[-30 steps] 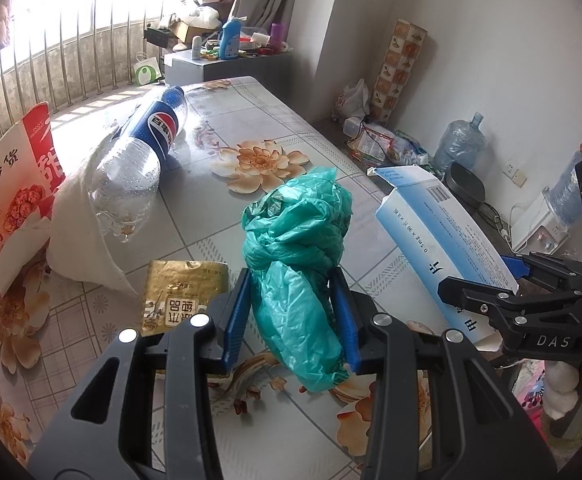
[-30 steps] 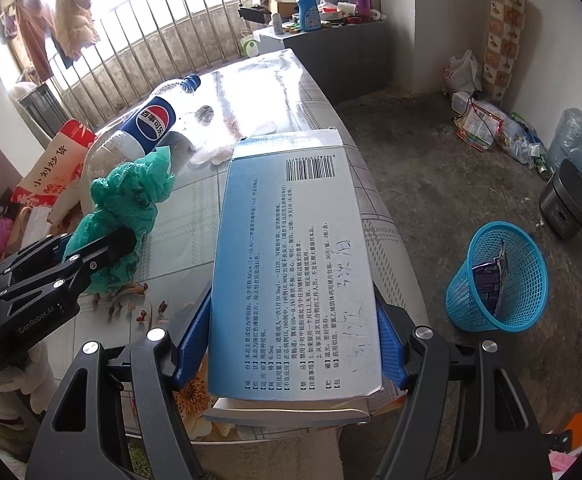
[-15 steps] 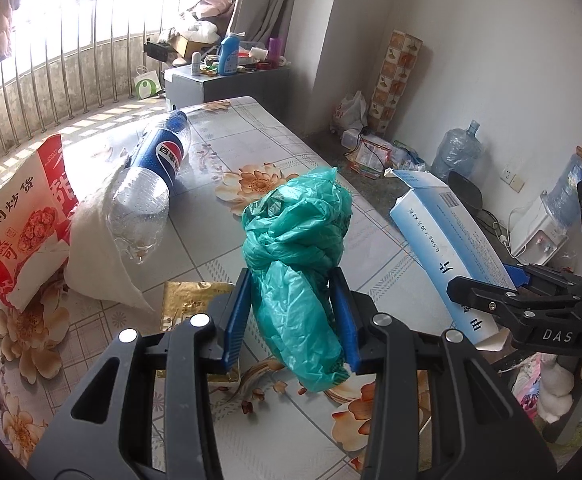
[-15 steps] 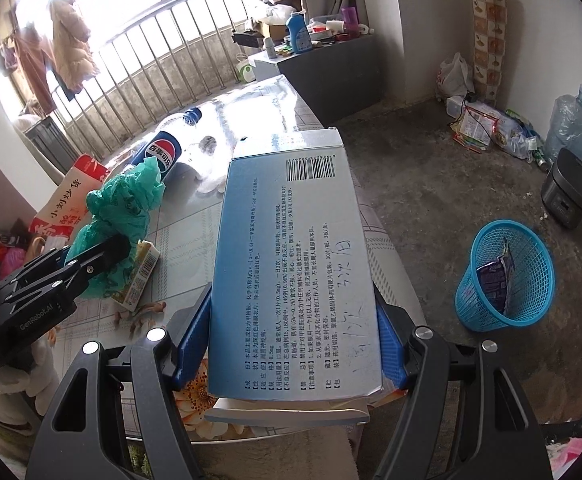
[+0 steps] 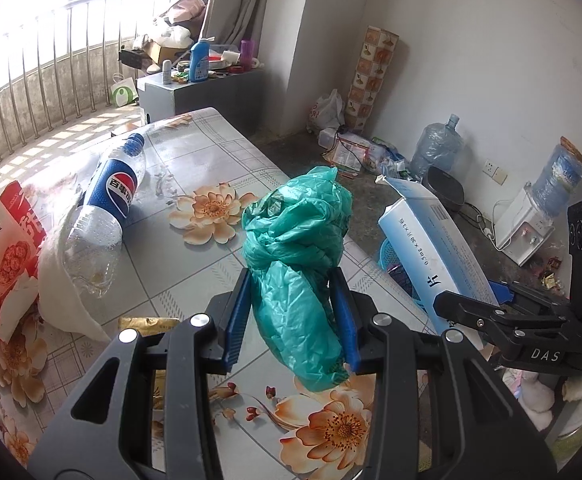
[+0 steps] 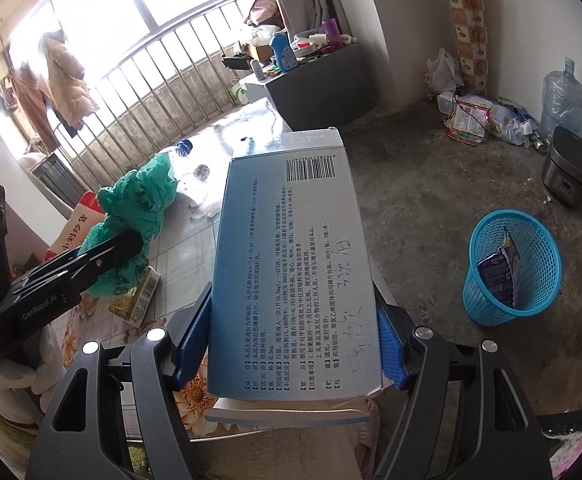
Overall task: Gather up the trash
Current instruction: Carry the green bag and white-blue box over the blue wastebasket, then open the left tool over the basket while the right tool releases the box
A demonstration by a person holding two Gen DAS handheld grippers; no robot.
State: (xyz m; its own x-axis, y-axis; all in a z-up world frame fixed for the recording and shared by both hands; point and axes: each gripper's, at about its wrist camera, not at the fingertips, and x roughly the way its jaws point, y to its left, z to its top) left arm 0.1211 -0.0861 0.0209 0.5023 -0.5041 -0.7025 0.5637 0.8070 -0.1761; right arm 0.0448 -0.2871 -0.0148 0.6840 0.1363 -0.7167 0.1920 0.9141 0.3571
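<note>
The knotted green plastic bag (image 5: 297,264) is clamped between the left gripper (image 5: 291,320) jaws, raised above the floral table (image 5: 211,248). Just beside it, the right gripper (image 6: 291,344) jaws are clamped on the blue medicine box (image 6: 291,264), out past the table's edge. On the table behind the bag lie a Pepsi bottle (image 5: 107,216), a white cloth (image 5: 59,280), a red snack bag (image 5: 3,264) and a gold packet (image 6: 137,300). Down on the floor stands the blue basket (image 6: 515,268), wrappers inside.

Grey cabinet (image 5: 195,94), water jug (image 6: 563,96), rice cooker (image 6: 569,172), hanging coats (image 6: 51,80)
</note>
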